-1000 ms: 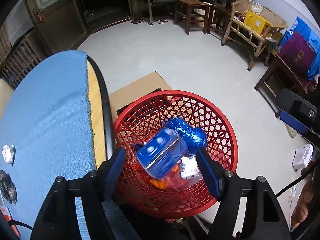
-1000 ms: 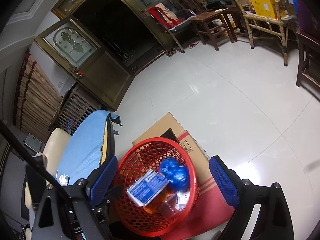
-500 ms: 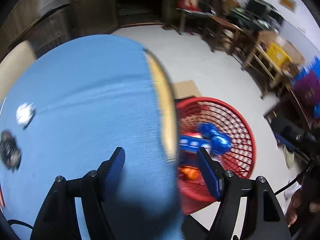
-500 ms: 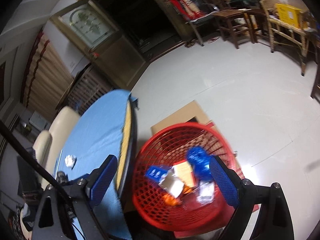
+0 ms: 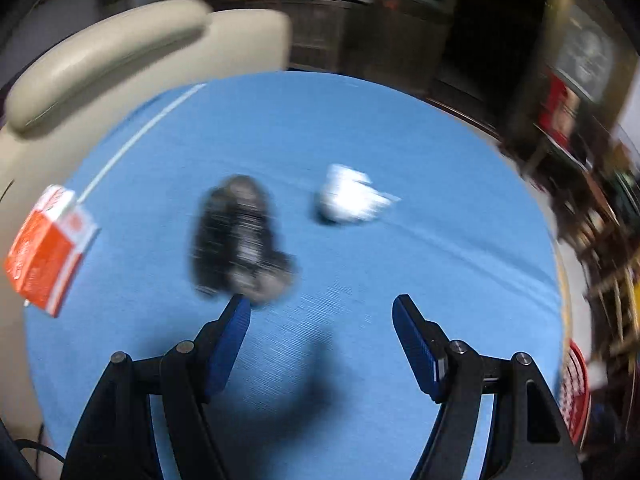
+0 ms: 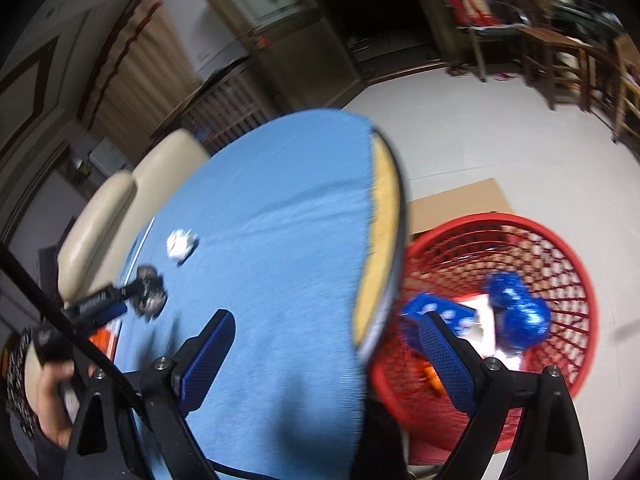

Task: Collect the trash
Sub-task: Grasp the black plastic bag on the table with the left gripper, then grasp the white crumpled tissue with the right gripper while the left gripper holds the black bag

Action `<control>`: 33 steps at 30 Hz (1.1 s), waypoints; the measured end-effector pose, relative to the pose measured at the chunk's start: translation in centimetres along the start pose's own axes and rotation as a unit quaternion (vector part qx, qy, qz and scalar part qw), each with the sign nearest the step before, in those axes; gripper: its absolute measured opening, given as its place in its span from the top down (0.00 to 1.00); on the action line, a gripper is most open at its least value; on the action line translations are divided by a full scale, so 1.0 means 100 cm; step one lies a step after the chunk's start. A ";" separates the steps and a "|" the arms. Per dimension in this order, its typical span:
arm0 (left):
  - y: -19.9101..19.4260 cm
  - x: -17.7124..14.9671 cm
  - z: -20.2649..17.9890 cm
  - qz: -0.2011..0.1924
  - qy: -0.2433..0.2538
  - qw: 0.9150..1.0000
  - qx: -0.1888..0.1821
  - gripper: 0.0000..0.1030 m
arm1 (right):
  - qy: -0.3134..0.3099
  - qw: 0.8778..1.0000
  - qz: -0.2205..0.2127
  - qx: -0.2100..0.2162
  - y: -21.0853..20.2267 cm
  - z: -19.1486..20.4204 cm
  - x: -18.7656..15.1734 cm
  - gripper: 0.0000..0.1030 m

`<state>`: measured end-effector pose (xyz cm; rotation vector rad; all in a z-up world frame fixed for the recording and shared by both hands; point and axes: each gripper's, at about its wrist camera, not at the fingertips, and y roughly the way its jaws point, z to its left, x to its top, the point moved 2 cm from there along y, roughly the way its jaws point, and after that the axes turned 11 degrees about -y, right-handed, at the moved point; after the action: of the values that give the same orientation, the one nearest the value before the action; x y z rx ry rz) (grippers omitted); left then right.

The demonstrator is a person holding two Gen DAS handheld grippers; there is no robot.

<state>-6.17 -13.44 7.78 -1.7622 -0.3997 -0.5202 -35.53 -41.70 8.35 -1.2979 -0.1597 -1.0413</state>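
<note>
My left gripper is open and empty above the blue-clothed round table. A dark crumpled piece of trash lies just ahead of its left finger, and a white crumpled paper lies farther ahead. An orange and white carton sits at the table's left edge. My right gripper is open and empty above the table's edge, beside the red mesh basket, which holds blue wrappers and other trash. The right wrist view also shows the white paper and the dark trash, with the left gripper beside it.
A beige chair stands behind the table. A cardboard box lies on the floor behind the basket. Wooden chairs and tables stand at the far side of the room across open grey floor.
My left gripper has swung from over the basket to over the table, toward the dark trash. My right gripper has turned left, so the table now fills more of its view.
</note>
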 end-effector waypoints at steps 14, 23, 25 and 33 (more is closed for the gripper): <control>0.077 0.032 0.034 0.027 -0.016 0.999 0.026 0.67 | -0.121 0.992 0.030 0.016 0.048 0.102 0.031 0.08; 0.056 0.015 0.068 0.021 -0.013 1.000 0.016 0.67 | -0.155 0.987 0.033 0.036 0.117 0.150 0.092 0.07; 0.049 0.011 0.076 0.017 -0.008 1.000 0.019 0.67 | -0.170 0.983 0.047 0.055 0.149 0.173 0.103 0.07; 0.031 0.000 0.094 0.003 -0.015 1.000 0.017 0.67 | -0.183 0.977 0.089 0.061 0.242 0.227 0.126 0.13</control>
<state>-3.32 -5.12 3.30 -1.7397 -0.4221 -0.4818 -1.55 -31.59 6.55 -1.3555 -0.3735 -0.6249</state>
